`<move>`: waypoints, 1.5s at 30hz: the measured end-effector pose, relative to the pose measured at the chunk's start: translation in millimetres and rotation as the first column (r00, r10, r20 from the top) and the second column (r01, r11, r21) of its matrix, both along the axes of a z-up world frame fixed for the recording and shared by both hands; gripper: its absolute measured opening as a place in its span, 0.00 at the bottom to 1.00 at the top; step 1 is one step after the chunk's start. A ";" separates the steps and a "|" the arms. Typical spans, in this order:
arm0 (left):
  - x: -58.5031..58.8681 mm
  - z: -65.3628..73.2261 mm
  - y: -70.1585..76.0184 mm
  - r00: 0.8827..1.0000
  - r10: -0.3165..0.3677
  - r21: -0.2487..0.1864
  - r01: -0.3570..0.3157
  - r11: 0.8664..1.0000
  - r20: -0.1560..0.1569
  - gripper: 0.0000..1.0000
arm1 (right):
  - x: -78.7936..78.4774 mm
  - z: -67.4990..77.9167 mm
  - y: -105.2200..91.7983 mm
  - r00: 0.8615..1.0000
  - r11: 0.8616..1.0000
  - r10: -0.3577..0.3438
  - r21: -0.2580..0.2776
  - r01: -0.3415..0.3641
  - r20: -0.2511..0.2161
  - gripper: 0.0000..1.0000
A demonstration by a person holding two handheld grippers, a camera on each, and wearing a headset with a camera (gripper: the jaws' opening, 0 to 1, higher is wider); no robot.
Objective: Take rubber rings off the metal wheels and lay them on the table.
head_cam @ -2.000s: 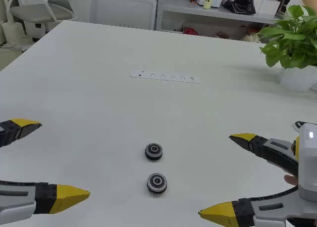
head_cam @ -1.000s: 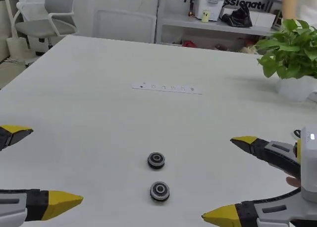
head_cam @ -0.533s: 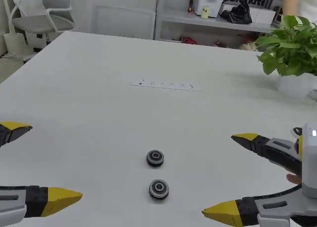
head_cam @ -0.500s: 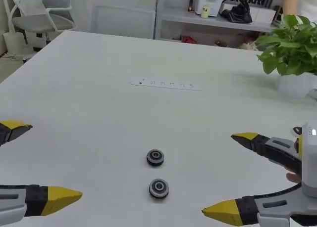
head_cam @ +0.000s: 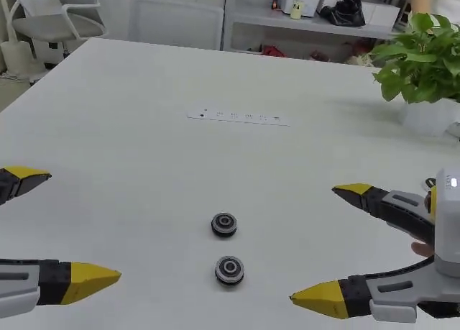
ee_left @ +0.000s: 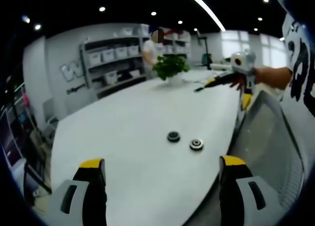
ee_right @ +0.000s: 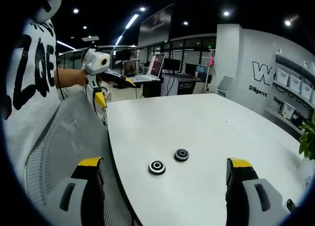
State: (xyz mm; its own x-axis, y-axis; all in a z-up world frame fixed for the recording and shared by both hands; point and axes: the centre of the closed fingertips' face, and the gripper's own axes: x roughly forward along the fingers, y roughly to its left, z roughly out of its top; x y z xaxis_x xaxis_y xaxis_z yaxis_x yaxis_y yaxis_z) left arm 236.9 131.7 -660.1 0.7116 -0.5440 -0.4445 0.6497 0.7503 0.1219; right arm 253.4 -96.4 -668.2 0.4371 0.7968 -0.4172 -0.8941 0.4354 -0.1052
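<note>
Two small metal wheels with black rubber rings lie flat on the white table: the far wheel [head_cam: 223, 224] [ee_left: 173, 136] [ee_right: 181, 154] and the near wheel [head_cam: 229, 269] [ee_left: 196, 144] [ee_right: 157, 167]. My left gripper [head_cam: 54, 226] [ee_left: 160, 169] is open at the table's left side, well clear of both wheels. On the right, my right gripper [head_cam: 338, 244] [ee_right: 162, 169] is also open, with nothing between its yellow-tipped jaws. Both wheels sit between the two grippers.
A white power strip [head_cam: 238, 117] lies further back on the table [head_cam: 144, 129]. A potted plant [head_cam: 424, 64] stands at the far right. Beyond the table are an office chair [head_cam: 50, 17] and shelves [head_cam: 316, 14]. A mesh chair back [ee_right: 64, 137] is near the table's front edge.
The head camera has shifted slightly; the wheels have stayed put. Both grippers remain open and hold about the same places beside the wheels.
</note>
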 end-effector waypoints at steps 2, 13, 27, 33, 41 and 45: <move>0.8 0.6 -0.9 1.000 -0.004 0.001 0.004 1.000 0.002 0.97 | 1.0 -0.3 -0.5 1.000 1.000 0.000 -0.001 0.000 0.001 1.00; 5.4 0.6 -3.9 1.000 -0.016 0.007 0.016 1.000 0.010 0.96 | 2.8 0.3 3.9 1.000 1.000 0.005 0.007 -0.005 0.002 1.00; 13.9 -11.4 4.2 0.999 -0.028 0.025 0.028 0.999 -0.021 0.96 | 15.3 -2.5 8.1 1.000 1.000 0.022 0.009 -0.022 -0.019 0.99; 11.6 -17.5 1.5 0.997 -0.065 0.075 0.067 0.995 -0.031 0.95 | 19.8 -10.2 9.7 0.999 0.999 0.046 -0.011 -0.046 -0.027 0.98; 16.2 -20.1 -4.9 0.996 -0.085 0.058 0.086 0.995 -0.033 0.94 | 17.0 -17.7 16.1 0.997 0.997 0.072 0.002 -0.072 -0.033 0.97; 18.3 -18.3 -11.3 0.995 -0.099 0.052 0.100 0.994 -0.027 0.94 | 17.4 -16.5 16.8 0.997 0.997 0.076 0.012 -0.076 -0.025 0.96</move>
State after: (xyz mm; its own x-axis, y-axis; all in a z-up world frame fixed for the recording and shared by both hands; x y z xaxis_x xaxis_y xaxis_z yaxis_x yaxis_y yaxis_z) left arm 255.2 120.4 -678.4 0.6435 -0.5866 -0.4917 0.7243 0.6744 0.1433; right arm 270.8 -79.6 -684.8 0.3647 0.8319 -0.4183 -0.9269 0.3673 -0.0778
